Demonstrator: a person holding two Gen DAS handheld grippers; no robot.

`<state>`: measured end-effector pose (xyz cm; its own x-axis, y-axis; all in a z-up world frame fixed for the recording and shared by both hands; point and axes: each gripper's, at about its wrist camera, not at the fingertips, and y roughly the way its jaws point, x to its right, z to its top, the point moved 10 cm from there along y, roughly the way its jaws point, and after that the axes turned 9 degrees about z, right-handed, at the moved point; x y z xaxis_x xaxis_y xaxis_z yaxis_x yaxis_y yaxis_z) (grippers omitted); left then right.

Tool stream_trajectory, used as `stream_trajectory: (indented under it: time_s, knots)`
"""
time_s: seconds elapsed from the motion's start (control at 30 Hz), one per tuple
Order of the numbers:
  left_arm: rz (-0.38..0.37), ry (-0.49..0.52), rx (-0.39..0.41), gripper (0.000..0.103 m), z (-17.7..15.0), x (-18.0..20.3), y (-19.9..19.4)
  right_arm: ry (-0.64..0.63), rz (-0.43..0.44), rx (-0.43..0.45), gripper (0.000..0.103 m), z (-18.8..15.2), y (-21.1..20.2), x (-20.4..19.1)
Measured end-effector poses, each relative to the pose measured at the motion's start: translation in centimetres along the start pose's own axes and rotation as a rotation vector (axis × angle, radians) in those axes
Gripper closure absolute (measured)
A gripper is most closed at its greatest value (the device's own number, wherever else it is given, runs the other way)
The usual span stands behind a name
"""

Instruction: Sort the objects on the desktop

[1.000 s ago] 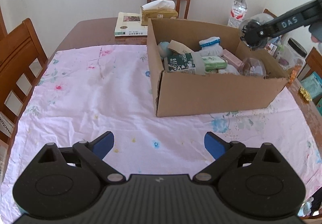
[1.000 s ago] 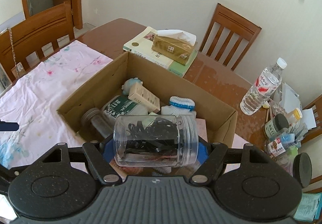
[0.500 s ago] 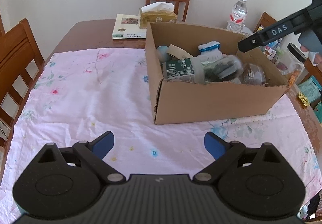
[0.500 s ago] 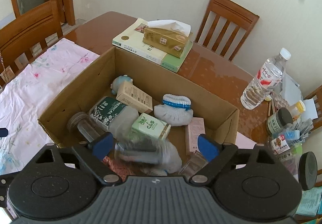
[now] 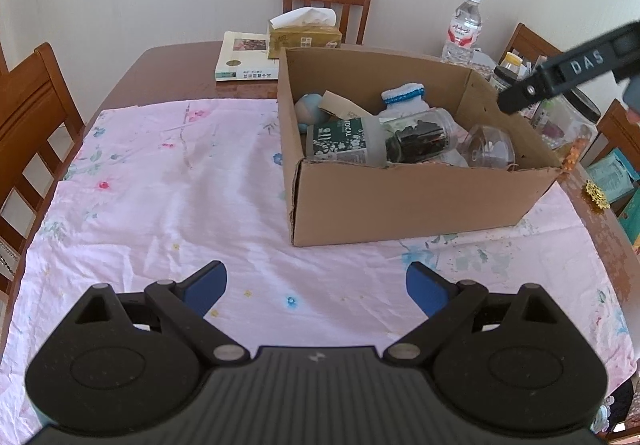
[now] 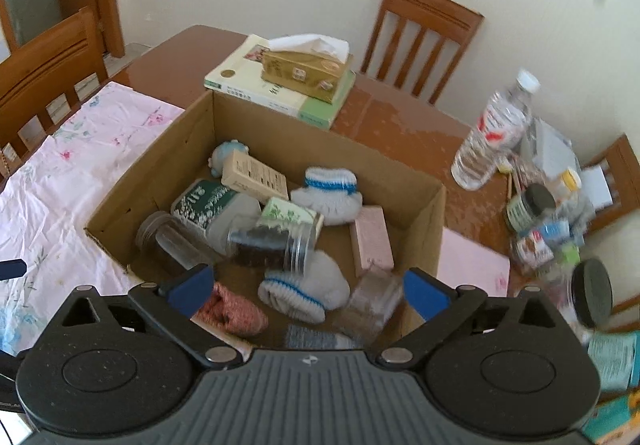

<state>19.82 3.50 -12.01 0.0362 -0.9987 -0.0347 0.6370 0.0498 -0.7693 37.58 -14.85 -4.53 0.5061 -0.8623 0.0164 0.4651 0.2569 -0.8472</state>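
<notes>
My right gripper [image 6: 306, 295] is opening, empty, above the cardboard box [image 6: 424, 245]; the clear jar [image 6: 272, 243], slightly blurred, lies at twelve o'clock; my left gripper [image 5: 316, 291] gapes wide, empty.

"DAS" stands on the right gripper's black arm [image 5: 576, 73]; "EDICAL" on the green-labelled bottle [image 5: 344, 141].

Black ribbed tongs [image 6: 306, 291], blue finger pads [image 6: 190, 285], silver pivot screws, white "DAS" lettering
</notes>
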Motion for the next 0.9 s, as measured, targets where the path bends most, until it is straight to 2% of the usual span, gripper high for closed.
stream_trajectory:
  time_s: [0.23,0.53,0.7,0.9]
  knots:
    - [0.023,0.018,0.007,0.007,1.1,0.6,-1.0,0.131,-0.024,-0.015,0.000,-3.2,-1.2,0.4]
    - [0.028,0.027,0.010,0.007,2.9,1.7,-1.9,0.376,-0.016,0.042,0.000,-7.5,-3.3,0.4]
    - [0.006,0.020,0.005,0.007,3.9,2.4,-2.2,0.417,-0.002,0.039,0.000,-8.9,-3.8,-0.1]
    - [-0.042,0.002,-0.009,0.007,4.7,3.4,-2.4,0.410,-0.029,0.061,0.000,-9.2,-4.9,0.1]
